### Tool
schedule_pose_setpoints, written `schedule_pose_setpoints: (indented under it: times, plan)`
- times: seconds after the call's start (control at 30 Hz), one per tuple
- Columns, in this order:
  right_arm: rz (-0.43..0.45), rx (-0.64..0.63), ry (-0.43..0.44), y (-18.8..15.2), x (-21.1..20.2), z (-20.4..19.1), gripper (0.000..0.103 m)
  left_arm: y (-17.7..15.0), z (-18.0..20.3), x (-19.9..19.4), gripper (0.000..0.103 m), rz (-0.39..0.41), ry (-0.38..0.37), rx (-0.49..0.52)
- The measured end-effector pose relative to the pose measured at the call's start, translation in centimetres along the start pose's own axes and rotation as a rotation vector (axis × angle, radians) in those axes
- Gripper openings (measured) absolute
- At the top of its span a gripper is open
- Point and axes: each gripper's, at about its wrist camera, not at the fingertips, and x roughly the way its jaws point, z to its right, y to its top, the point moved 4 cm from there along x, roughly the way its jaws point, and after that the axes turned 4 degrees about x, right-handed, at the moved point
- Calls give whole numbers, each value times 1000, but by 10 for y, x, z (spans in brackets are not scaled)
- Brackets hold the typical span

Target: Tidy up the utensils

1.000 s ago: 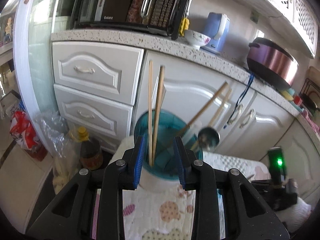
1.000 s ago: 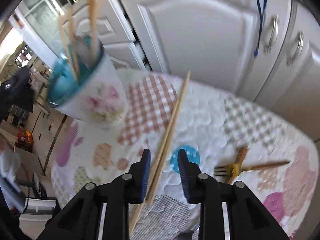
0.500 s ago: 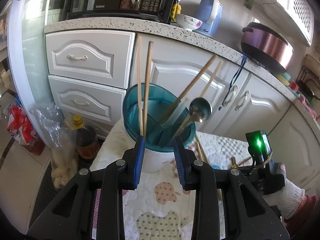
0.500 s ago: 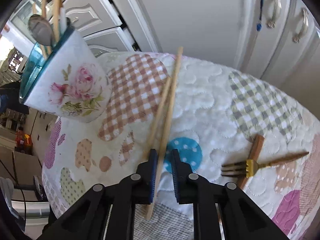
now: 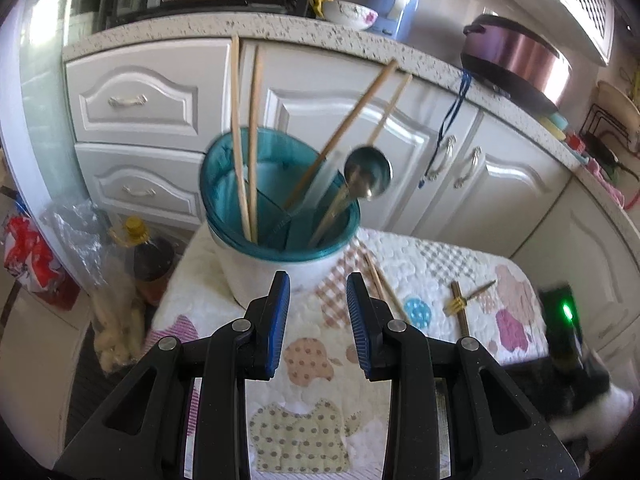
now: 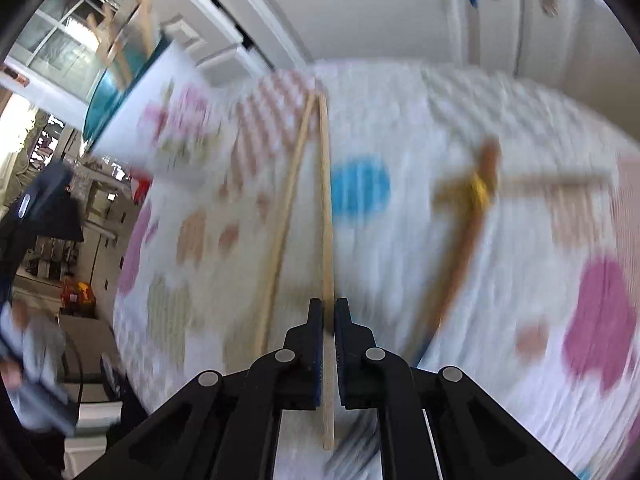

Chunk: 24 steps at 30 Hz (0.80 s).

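Two chopsticks on the quilted cloth [image 6: 400,300], long axes running away from the right gripper [image 6: 328,316] toward the cabinets, far tips nearly meeting. Right one [image 6: 326,208] pinched between nearly closed fingers, near its close end; left one [image 6: 286,216] lying just beside, angled slightly. Fork [image 6: 476,192] off to the right, crossed over a brown stick, all blurry. Left gripper [image 5: 318,304] wide open, holding nothing, pointed at the teal-rimmed holder [image 5: 280,216] with chopsticks and a spoon [image 5: 368,178] standing up, leaning outward.
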Motion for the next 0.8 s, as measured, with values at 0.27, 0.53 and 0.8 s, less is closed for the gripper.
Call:
schedule_pose_setpoints:
  times: [0.27,0.53,0.8]
  plan:
    - [-1,-89,-12,-19,-14,-21,26,-16,29,27,29,-102,-77,26]
    - [26,-156,-89,43,15,-31,21,-15,30,26,29,-113,-60,23]
    - [25,-146,-134,50,16,-20,8,-28,42,49,29,-191,-88,29]
